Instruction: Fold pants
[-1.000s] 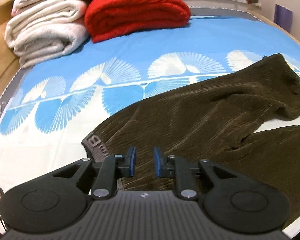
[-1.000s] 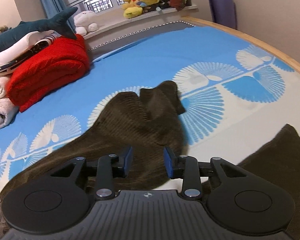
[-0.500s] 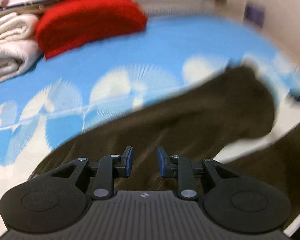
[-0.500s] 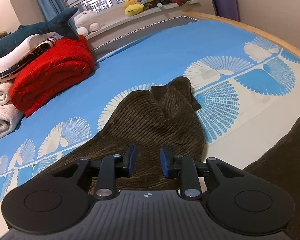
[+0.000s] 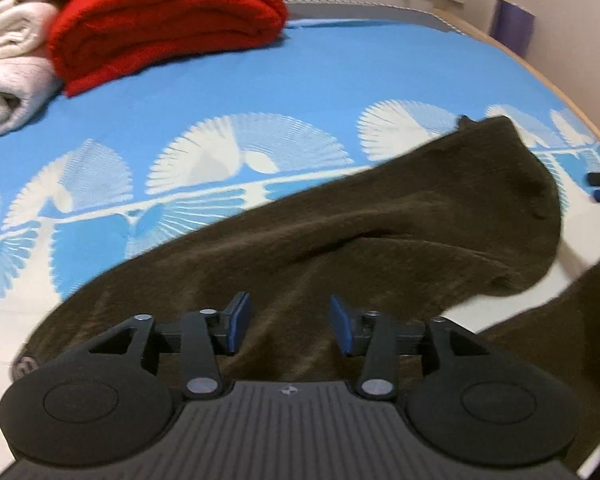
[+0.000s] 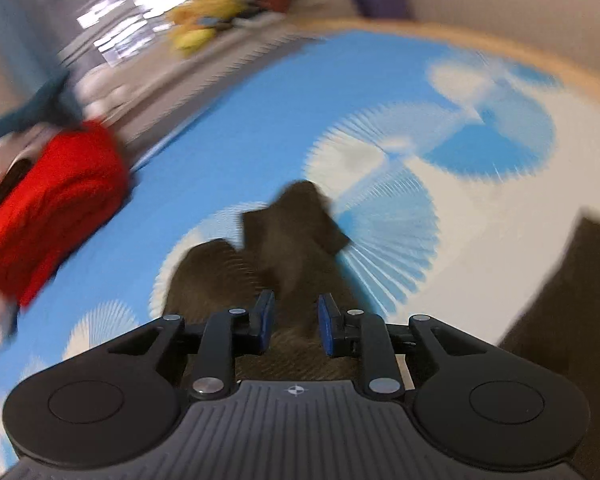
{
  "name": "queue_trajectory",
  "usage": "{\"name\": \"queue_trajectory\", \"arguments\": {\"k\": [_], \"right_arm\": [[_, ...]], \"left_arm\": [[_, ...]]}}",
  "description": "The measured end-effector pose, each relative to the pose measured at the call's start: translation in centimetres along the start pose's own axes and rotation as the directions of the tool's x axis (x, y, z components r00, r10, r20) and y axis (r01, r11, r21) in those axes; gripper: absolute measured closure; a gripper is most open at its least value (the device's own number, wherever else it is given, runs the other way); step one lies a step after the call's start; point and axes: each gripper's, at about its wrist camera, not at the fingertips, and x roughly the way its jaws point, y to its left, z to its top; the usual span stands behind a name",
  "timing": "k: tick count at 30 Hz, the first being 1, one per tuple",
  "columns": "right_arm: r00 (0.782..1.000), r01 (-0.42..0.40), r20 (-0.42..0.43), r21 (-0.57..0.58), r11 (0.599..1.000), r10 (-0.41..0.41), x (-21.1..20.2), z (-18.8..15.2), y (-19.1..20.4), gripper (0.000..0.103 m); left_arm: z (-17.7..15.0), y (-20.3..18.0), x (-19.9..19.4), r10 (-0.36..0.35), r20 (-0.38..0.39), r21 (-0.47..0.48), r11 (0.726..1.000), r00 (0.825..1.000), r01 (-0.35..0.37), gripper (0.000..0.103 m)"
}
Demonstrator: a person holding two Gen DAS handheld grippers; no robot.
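At the bed's far left corner lie folded white blankets, with a folded red blanket just beside them. The dark brown corduroy pants sprawl across the near half of the blue fan-patterned bed, one leg reaching toward its right edge. The left tongs hang over the pants with jaws moderately wide, having just been opening, and nothing is pinched between them. The right tongs hover over the crumpled leg end with jaws narrow but apart; that view is blurred, and no cloth is visibly gripped.
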Motion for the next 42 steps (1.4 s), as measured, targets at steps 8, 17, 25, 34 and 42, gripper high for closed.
{"name": "queue_trajectory", "arguments": {"k": [8, 17, 25, 34, 42], "right_arm": [[0.983, 0.131, -0.145, 0.144, 0.981, -0.11, 6.6, -1.0, -2.2, 0.059], [0.967, 0.186, -0.182, 0.044, 0.981, -0.176, 10.3, -2.2, 0.6, 0.088], [0.97, -0.223, -0.234, -0.739, 0.636, 0.069, 5.2, -10.6, 15.9, 0.091], [0.963, -0.207, -0.196, -0.106, 0.972, 0.184, 5.5, -3.6, 6.7, 0.062], [0.997, 0.01, -0.076, 0.373, 0.928, 0.02, 5.6, -2.0, -2.9, 0.06]], "left_arm": [[-0.1, -3.1, 1.6, -0.087, -0.051, 0.024, 0.996, 0.995, 0.089, 0.044], [0.7, -4.2, 2.8, -0.091, -0.062, 0.05, 0.994, 0.994, 0.094, 0.043], [1.6, -1.7, 4.2, -0.057, -0.08, -0.006, 0.998, 0.995, 0.057, 0.044], [1.8, -1.8, 4.1, -0.088, -0.077, -0.029, 0.996, 0.993, 0.086, 0.044], [1.8, -3.1, 5.0, -0.111, -0.082, -0.015, 0.994, 0.99, 0.11, 0.043]]}}
